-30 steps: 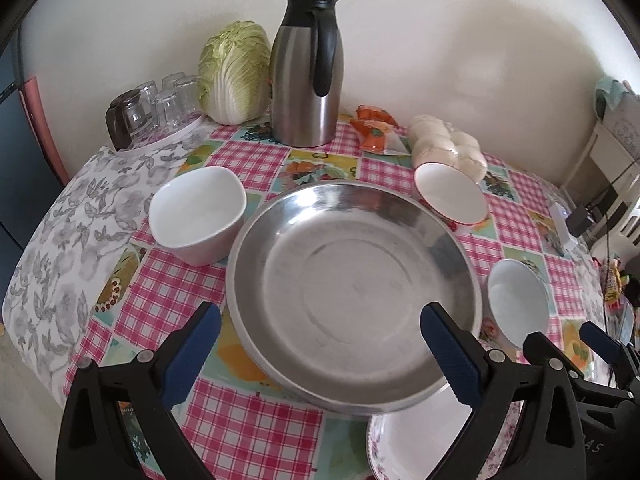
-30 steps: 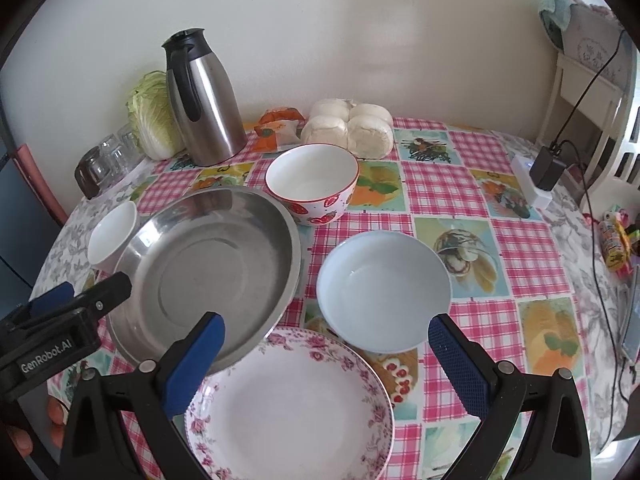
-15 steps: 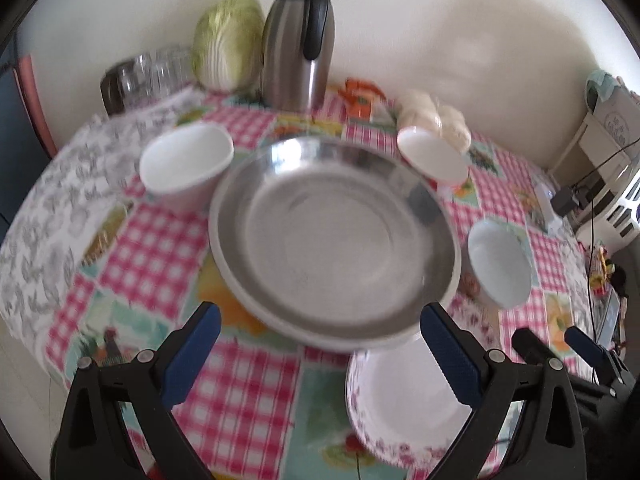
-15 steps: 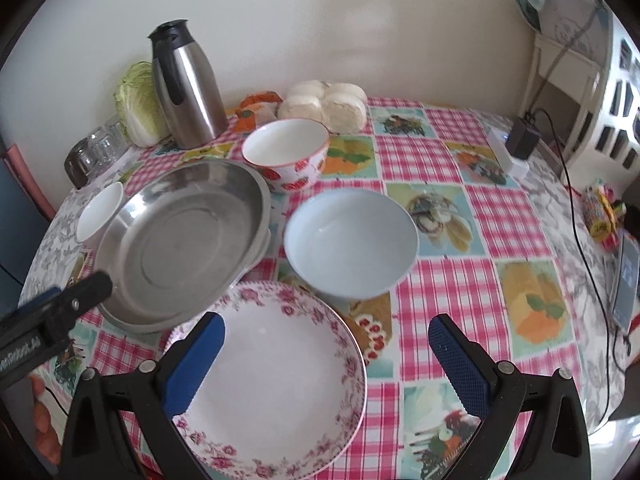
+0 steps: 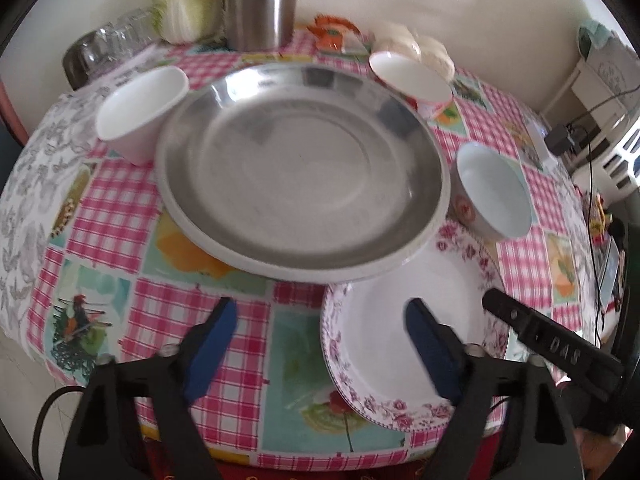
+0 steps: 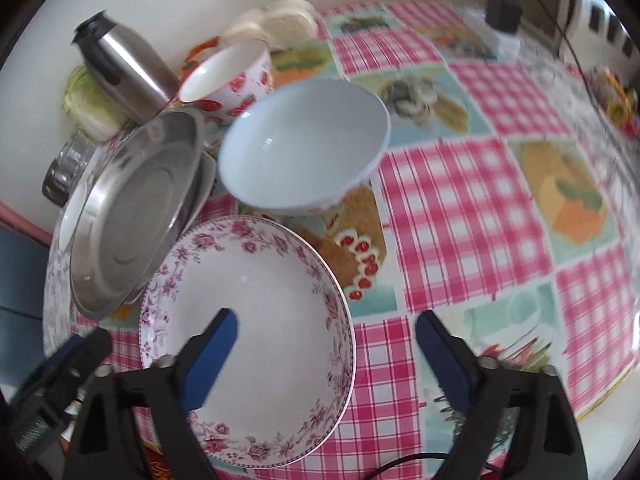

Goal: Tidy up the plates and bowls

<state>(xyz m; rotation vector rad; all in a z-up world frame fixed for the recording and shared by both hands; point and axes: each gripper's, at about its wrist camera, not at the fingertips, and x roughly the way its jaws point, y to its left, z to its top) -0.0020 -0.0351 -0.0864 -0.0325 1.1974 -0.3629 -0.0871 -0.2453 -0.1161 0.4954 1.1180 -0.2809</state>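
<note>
A pink-flowered plate (image 5: 384,320) (image 6: 256,312) lies at the table's front edge. Behind it rests a wide steel plate (image 5: 300,168) (image 6: 136,208), ringed by a white bowl (image 5: 140,108), a strawberry-print bowl (image 5: 412,84) (image 6: 228,76) and a pale blue bowl (image 5: 492,188) (image 6: 304,140). My left gripper (image 5: 320,344) straddles the flowered plate's left rim, jaws closing, pads touching nothing. The right gripper (image 6: 328,352) straddles that plate's right rim, jaws also closing and not pressing on it. Each gripper shows in the other's view: the right (image 5: 552,348), the left (image 6: 60,372).
A steel thermos (image 5: 260,4), a cabbage (image 5: 188,4), upturned glasses (image 5: 108,48) and white buns (image 5: 424,48) line the back by the wall. A charger with cables (image 5: 560,140) sits at the right. The checked tablecloth (image 5: 112,208) drops off just below the flowered plate.
Both grippers have sunk and tipped downward toward the flowered plate at the front edge. Their jaws stand narrower than before. The dishes have not moved.
</note>
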